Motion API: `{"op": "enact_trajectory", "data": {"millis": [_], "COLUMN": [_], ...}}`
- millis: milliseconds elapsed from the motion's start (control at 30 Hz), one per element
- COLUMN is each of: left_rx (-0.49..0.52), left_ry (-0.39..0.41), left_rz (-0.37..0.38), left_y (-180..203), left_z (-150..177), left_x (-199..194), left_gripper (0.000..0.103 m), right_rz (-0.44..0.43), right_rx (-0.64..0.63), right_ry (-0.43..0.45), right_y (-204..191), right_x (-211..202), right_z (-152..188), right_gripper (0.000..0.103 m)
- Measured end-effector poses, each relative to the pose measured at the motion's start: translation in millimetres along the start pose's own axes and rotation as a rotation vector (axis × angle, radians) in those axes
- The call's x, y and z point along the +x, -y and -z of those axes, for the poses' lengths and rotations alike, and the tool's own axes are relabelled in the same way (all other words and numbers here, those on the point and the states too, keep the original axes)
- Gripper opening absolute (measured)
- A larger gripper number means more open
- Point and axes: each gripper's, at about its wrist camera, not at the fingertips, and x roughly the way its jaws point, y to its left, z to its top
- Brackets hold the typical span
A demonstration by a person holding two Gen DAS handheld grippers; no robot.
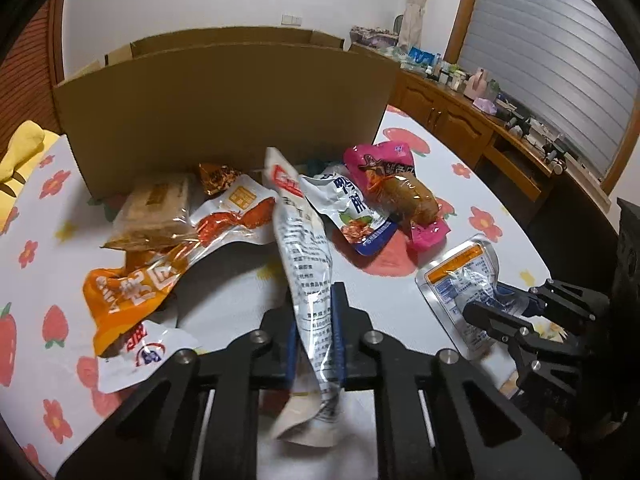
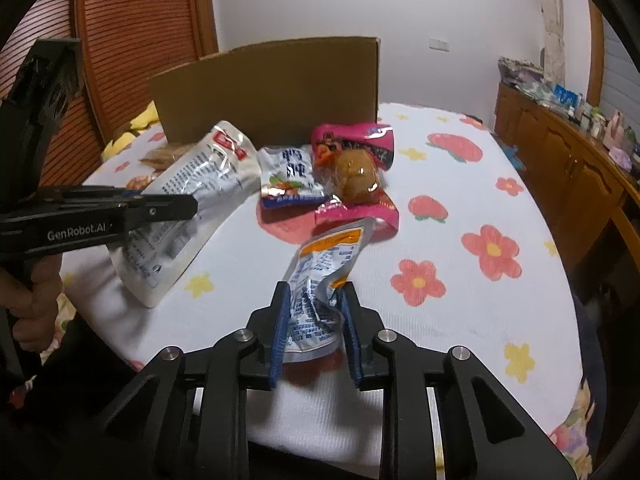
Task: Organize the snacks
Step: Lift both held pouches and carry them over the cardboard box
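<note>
In the left wrist view, the left gripper [image 1: 316, 332] is pinched on a long white packet [image 1: 302, 248], its blue pads pressing the packet's sides. The packet's long axis runs away from the tongs, its far red-labelled end reaching toward the cardboard box [image 1: 224, 96] that stands straight ahead on the far side of the flowered cloth [image 1: 460, 184]. That box looks the likely place for the snacks, so the move ahead would be forward and over its near wall. The box's inside is hidden by this wall. The packet's near end hangs below the pads and is blurred. At the right edge, the right gripper [image 1: 496, 316] nips a silver pouch [image 1: 460, 280]. An orange packet [image 1: 124, 292] lies loose at near left. In the right wrist view, the right gripper [image 2: 314, 336] is pressed onto the silver pouch [image 2: 324, 280], crumpling it between the pads. Its orange-banded end points away toward the pink packet [image 2: 356, 168] and the box [image 2: 272, 92], which lies far and left. The left gripper [image 2: 160, 210] enters from the left, its fingers hiding part of the white packet [image 2: 192, 208]; the holding hand [image 2: 36, 292] is cut off.
</note>
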Motion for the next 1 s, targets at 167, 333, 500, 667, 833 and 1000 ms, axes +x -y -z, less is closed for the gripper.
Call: {"op": "enact_trajectory", "data": {"millis": [167,333,500,667,833,1000], "left_rx": [0.002,0.007,0.018,0.030,0.037,0.041], "left_ry": [0.015,0.044,0.080,0.121,0.168,0.215], "left_rz": [-0.005,-0.012,-0.020,-0.030,-0.034,-0.046], "left_y": [-1.6,-0.3,2.0,3.3,2.1,-4.1], "left_z": [0.5,-0.3,-3.2,-8.8,-14.0,-21.6], "left_x": [-6.5,-16.3,-30.1,-47.4,-67.2,-86.2], "left_gripper": [0.011,0.011,0.011,0.011,0.011,0.011], "right_rz": [-0.020,-0.022,-0.027,-0.034,-0.041,-0.045], "right_rx": [0.012,0.003,-0.006,-0.017,-0.034,-0.052], "right_ry": [0.021,0.045,0.058,0.073,0.097,0.120], "right_y": [0.9,-2.2,-6.7,-11.4,-16.4,-21.5], "right_x": [-5.3,-11.6,-15.3,-20.0,-28.4,-35.1], "right_z": [-3.9,-8.1,-12.5,-16.5,-24.8,-34.1], "right_gripper": [0.022,0.022,0.022,0.022,0.022,0.022]}}
